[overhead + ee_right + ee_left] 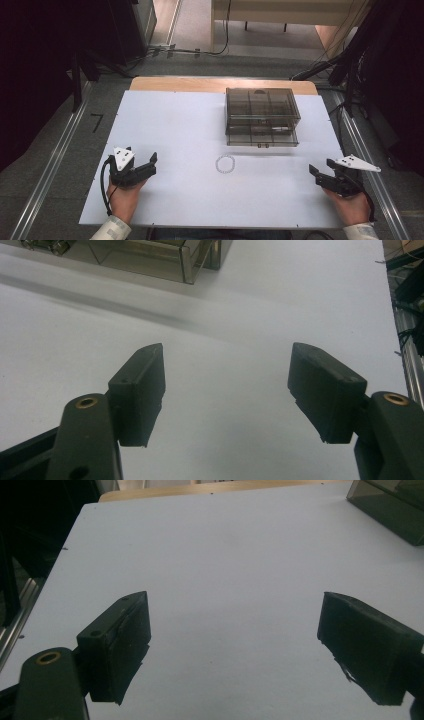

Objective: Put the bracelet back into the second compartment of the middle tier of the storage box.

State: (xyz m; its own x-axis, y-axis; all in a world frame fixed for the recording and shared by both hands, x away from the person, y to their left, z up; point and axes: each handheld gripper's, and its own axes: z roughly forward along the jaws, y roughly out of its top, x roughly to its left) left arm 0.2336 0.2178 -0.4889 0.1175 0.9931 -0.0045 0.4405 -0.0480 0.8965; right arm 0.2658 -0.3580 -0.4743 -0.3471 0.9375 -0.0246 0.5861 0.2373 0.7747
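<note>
Start position: both tools idle, bracelet waiting mid-bench.

I have the left tool (pixel 151 164) and right tool (pixel 320 167) resting at the near corners of the white bench (pixel 170 125), each with jaws spread wide and nothing between them. The bracelet (pixel 225 163), a small beaded ring, lies flat between them, just in front of the smoky box (pixel 262 116), whose lower drawer (pixel 261 136) stands pulled out. I judge no grasp has begun; next I need one tool brought in over the bracelet, lowered, and closed on its rim.
</note>
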